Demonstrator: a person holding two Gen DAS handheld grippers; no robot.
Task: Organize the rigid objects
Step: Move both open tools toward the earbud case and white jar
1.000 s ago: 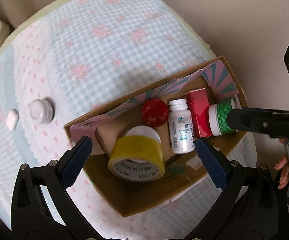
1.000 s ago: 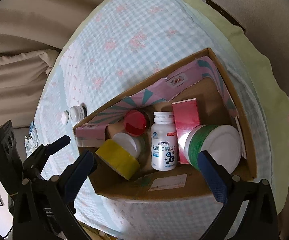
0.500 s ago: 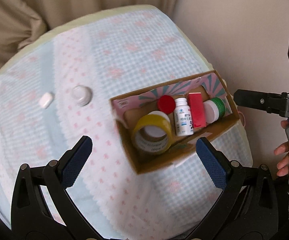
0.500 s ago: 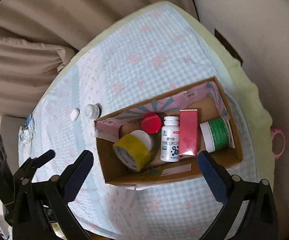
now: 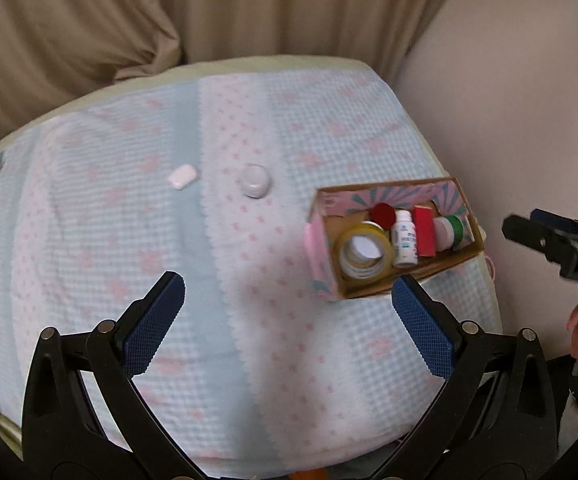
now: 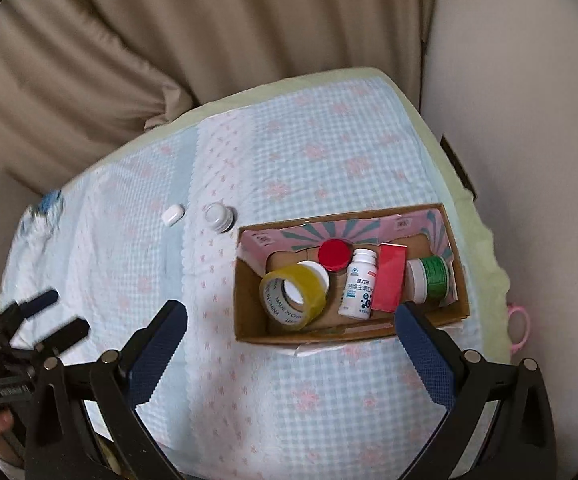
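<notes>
Yellow tape roll (image 6: 294,295) marked "MADE IN CHINA" in cardboard box (image 6: 249,322); both grippers released, empty.

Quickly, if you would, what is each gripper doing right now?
Left gripper: open, holding nothing.
Right gripper: open, holding nothing.

In the cardboard box (image 6: 249,320) on the cloth-covered table (image 6: 289,160), left to right, lie a tape roll (image 6: 292,295), a capped jar (image 6: 333,255), a pill bottle (image 6: 359,285), a small carton (image 6: 389,278) and a tub (image 6: 429,280), while a small jar (image 6: 218,217) and an earbud case (image 6: 172,215) sit left of the box.
</notes>
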